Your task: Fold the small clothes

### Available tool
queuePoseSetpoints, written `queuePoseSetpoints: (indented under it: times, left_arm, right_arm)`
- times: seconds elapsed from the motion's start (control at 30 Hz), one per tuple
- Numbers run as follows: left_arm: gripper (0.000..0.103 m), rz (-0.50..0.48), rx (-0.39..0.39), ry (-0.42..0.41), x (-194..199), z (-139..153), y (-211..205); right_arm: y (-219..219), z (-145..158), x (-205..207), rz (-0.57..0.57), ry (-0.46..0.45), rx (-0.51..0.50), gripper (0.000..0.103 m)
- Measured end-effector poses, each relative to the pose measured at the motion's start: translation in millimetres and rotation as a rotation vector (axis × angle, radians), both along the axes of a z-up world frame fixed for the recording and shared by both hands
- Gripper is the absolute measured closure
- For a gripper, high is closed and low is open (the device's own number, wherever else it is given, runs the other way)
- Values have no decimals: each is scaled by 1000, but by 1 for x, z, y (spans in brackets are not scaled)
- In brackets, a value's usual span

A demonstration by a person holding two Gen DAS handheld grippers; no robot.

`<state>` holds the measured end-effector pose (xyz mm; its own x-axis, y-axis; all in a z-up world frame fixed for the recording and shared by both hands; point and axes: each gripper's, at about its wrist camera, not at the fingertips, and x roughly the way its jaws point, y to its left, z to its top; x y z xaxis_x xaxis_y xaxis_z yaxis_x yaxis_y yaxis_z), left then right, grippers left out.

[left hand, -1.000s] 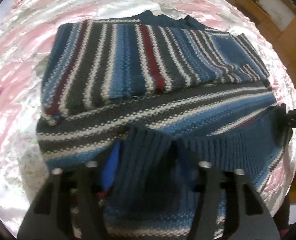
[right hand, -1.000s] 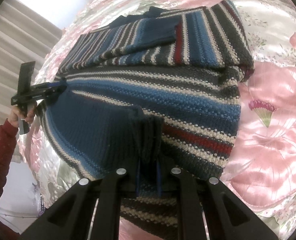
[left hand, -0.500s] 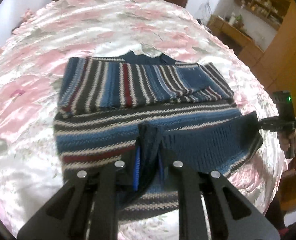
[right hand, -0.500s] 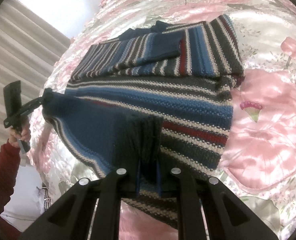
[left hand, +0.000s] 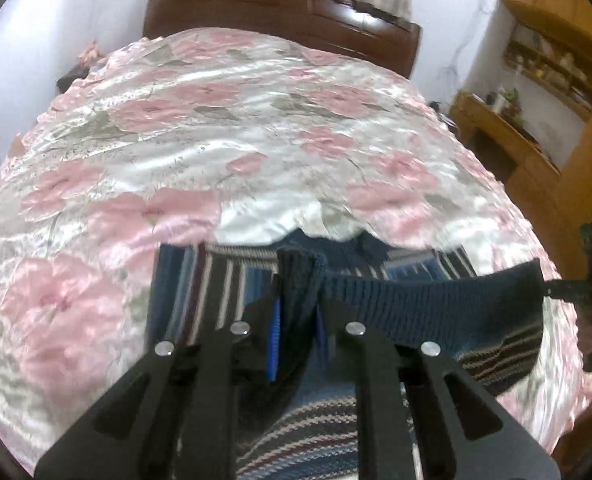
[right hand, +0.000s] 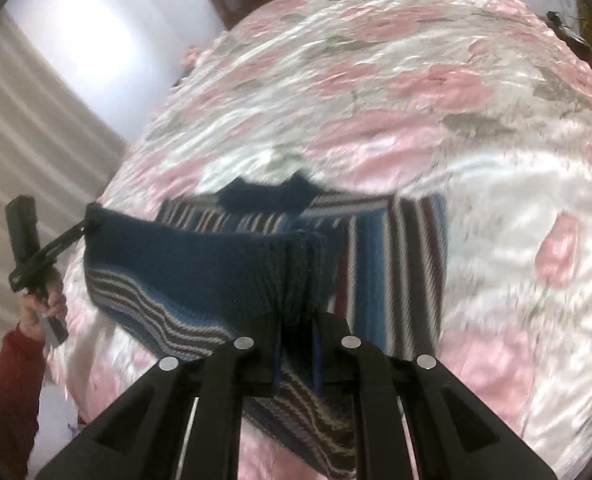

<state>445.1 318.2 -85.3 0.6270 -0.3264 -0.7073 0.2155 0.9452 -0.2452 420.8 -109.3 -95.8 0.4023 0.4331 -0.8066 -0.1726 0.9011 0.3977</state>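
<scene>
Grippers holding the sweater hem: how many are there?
2. The left gripper pinches the hem of the striped sweater at one end, the right gripper at the other end.

Soft daylight, satin glare, motion blur, fisheye-warped dark edges

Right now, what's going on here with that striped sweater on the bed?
A person is folding a striped sweater on a bed with a pink floral bedspread, using a handheld claw in each hand. The left claw and the right claw are each shut on the sweater's navy ribbed hem, holding it raised and stretched between them above the rest of the garment, which lies on the bed.
</scene>
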Motion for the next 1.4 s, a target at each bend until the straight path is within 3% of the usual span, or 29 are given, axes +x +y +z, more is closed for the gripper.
queuePoseSetpoints:
  times: [0.2,0.4,0.6,0.77,0.8,0.9,0.97,1.0,1.17,1.4]
  left_arm:
    - [90,71,32,8,66,-26,-9]
    - [90,101,106,97,106,-79,-18]
    - [88,133,180,177,123,-134,-22]
    - [83,153,177,181,118,-143,-17]
    - [82,157,175,181,117,-141,-17]
    - [69,167,159,167,105,-120,-12]
    - [54,163,174,120,87,-100,-11]
    - [51,160,183,101,76,-91,-10]
    - [44,95,175,90,10,-66,-14]
    - [41,0,161,168,-59,-88,-42]
  right_arm:
    - [-1,-19,74,-57,-1,-61,92]
    - [4,-75,124,-99,63,-103,92]
    - [9,-134,137,-121,147,-168,91]
    - [2,-141,134,-138,149,-135,86]
    - [-1,-136,131,-141,149,-133,77]
    - [-13,-115,115,-144,121,-141,66]
    - [-21,-99,104,-137,109,-138,61]
    - [-26,-90,90,-126,109,-147,60]
    - [-36,-72,17,-23,118,-165,58]
    - [-36,-92,-67,57,185,-107,58]
